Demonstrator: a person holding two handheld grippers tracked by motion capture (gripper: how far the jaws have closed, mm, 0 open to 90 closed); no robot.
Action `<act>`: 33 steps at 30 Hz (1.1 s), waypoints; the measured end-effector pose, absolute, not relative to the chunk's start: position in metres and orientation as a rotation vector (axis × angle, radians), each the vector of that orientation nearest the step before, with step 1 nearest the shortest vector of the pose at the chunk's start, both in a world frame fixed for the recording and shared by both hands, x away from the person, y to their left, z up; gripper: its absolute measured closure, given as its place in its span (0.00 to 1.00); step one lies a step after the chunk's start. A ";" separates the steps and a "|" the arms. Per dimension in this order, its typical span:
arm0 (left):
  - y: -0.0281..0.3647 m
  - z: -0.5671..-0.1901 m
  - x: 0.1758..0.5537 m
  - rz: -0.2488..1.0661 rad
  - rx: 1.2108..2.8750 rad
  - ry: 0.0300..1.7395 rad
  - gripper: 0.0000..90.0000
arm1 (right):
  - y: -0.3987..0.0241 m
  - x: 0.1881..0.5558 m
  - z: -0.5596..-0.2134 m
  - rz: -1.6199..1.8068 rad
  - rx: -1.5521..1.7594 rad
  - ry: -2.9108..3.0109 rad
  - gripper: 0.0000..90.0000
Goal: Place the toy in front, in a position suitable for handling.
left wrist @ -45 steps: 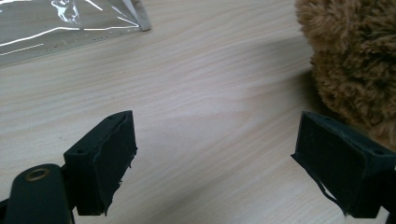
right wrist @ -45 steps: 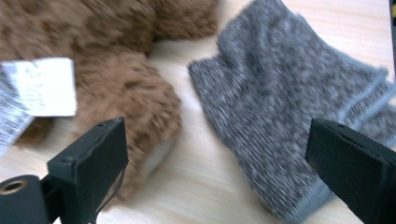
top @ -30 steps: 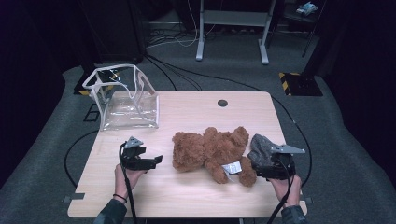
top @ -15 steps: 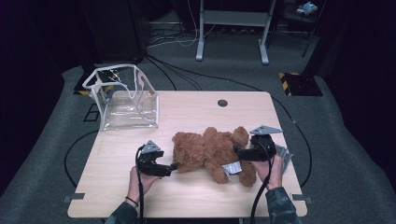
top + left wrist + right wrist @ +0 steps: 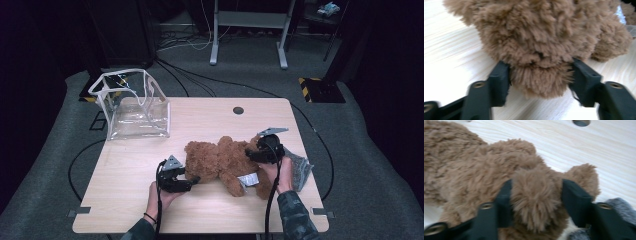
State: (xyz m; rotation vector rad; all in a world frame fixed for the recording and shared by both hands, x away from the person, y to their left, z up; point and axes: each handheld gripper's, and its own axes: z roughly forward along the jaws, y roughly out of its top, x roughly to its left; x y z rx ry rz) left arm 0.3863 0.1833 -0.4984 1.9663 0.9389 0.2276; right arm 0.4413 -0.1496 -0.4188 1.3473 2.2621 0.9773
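A brown teddy bear lies on its side in the middle of the wooden table. My left gripper is at the bear's left end. Its jaws have just been closing, and in the left gripper view both pads press into a furry lobe of the bear. My right gripper is at the bear's right end. Its jaws have also just been closing, and in the right gripper view they squeeze a tuft of the bear.
A clear plastic bag with white trim stands open at the table's back left corner. A grey cloth lies by the right hand, near the right edge. A white tag shows on the bear. A round hole sits at the back.
Both grippers have moved inward from either side onto the bear. Their jaws, wide apart before, have closed onto its fur. The bear has hardly shifted.
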 end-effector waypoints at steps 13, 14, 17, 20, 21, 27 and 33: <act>0.178 -0.501 0.386 0.258 1.941 0.968 0.74 | -0.146 0.440 -0.432 0.986 1.366 2.291 0.87; 0.178 -0.501 0.385 0.249 1.930 0.972 0.76 | -0.147 0.439 -0.432 0.992 1.356 2.282 0.88; 0.179 -0.500 0.385 0.258 1.928 0.962 0.77 | -0.147 0.438 -0.430 1.001 1.357 2.271 0.89; 0.180 -0.499 0.385 0.247 1.916 0.969 0.78 | -0.147 0.436 -0.426 1.008 1.350 2.250 0.89; 0.181 -0.499 0.385 0.261 1.923 0.958 0.78 | -0.146 0.434 -0.425 1.007 1.350 2.246 0.89; 0.181 -0.498 0.385 0.240 1.901 0.971 0.79 | -0.147 0.434 -0.420 1.009 1.314 2.234 0.90; 0.181 -0.493 0.386 0.250 1.886 0.967 0.79 | -0.146 0.432 -0.411 1.010 1.295 2.223 0.90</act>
